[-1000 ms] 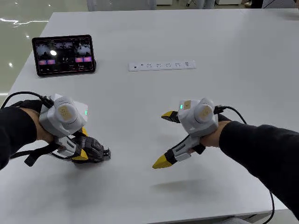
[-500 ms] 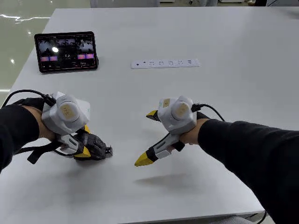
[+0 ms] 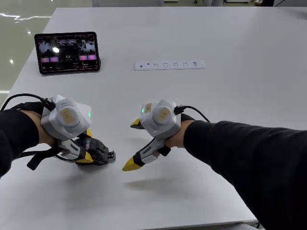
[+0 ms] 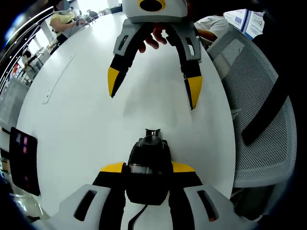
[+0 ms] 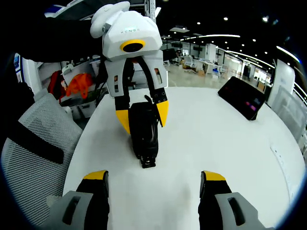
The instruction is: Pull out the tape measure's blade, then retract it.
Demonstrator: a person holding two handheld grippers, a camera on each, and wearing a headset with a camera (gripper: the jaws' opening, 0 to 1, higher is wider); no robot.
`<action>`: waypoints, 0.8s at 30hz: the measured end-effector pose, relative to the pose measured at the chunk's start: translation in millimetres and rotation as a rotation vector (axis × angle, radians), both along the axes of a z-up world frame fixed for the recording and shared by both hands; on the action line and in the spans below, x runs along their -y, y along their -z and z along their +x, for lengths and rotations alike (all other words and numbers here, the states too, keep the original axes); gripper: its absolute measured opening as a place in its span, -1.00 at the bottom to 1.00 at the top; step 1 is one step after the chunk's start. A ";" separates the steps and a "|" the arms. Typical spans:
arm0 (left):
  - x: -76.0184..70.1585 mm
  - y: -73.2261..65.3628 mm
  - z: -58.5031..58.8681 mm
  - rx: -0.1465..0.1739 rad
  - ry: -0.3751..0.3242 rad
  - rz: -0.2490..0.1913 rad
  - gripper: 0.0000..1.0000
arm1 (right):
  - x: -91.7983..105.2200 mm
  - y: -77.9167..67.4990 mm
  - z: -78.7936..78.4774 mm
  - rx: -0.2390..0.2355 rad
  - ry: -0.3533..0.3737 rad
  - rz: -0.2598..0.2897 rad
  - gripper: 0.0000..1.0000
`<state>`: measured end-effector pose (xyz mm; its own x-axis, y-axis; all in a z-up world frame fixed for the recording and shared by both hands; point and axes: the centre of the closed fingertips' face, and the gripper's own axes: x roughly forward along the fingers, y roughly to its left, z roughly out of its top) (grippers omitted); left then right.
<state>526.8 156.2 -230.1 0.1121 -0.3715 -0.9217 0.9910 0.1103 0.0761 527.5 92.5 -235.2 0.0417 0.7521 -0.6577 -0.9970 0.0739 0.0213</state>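
Tape measure [image 3: 98, 150], black case, sits clamped between the yellow tips of my left claw [image 3: 87, 147] at the front-left of the white table [image 3: 216, 100]; I can't tell if the case touches the surface. The blade is inside the case, with just the end hook [image 4: 152, 132] sticking out at the mouth, pointing toward my right claw [image 3: 132, 145]. The right claw is wide open with nothing in it, one yellow tip low near the table and the other higher. It sits near the hook and faces it but is not touching. In the right gripper view the hook lines up roughly midway between my two open tips. In the left gripper view the right claw's tips straddle the line of the case ahead. Further back on the table, a tablet [image 3: 67, 51] with a lit screen stands propped at the left and a white power strip [image 3: 169, 65] lies flat mid-table, both well apart from the claws. A grey mesh chair [image 4: 259, 120] stands beside the table edge.
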 end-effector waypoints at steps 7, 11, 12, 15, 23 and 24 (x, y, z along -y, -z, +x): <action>0.8 0.5 0.7 0.001 -0.003 -0.014 -0.42 | -11.3 7.9 -3.1 0.003 -0.037 -0.011 0.23; 1.4 0.6 0.5 -0.007 -0.003 -0.025 -0.41 | -21.5 13.3 -4.8 0.006 -0.051 -0.003 -0.04; 1.6 0.6 0.3 -0.009 -0.002 -0.026 -0.41 | -23.3 15.2 -4.4 0.003 -0.048 -0.005 -0.09; 1.2 0.9 0.4 -0.010 0.001 -0.027 -0.41 | -28.1 19.3 -4.2 0.007 -0.051 -0.015 -0.18; 1.8 1.0 0.6 -0.010 -0.002 -0.043 -0.40 | -36.2 27.4 -5.7 0.032 -0.085 -0.046 -0.48; 1.8 1.0 0.6 -0.010 -0.001 -0.044 -0.40 | -36.7 28.1 -5.2 0.038 -0.090 -0.052 -0.54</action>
